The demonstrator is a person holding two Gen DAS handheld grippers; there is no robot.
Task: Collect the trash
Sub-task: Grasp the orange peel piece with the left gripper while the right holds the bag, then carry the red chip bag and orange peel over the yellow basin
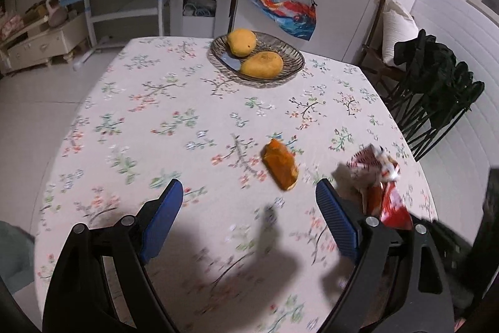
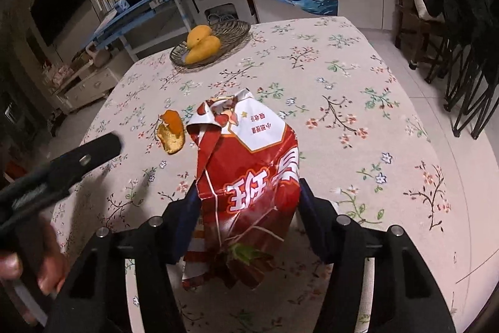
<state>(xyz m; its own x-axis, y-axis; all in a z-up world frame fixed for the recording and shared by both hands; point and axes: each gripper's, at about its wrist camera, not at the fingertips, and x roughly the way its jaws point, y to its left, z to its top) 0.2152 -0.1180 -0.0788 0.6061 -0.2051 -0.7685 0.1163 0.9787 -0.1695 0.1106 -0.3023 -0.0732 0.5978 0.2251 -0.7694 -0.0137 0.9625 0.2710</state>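
My right gripper (image 2: 246, 205) clamps the crumpled red snack bag (image 2: 249, 164), both pads pressing its sides above the floral table (image 2: 358, 120). My left gripper (image 1: 249, 208) hangs wide apart and empty, just short of the orange peel (image 1: 280, 165) lying on the cloth.

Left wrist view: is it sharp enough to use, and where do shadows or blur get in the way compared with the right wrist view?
Left wrist view: motion blur smears the floral tablecloth and the crumpled red-and-white snack bag; a dark shadow lies between the tool's blue pads; the orange fruit peel is still readable. Right wrist view: sharper, bag print legible; fisheye bends the table edges in both.
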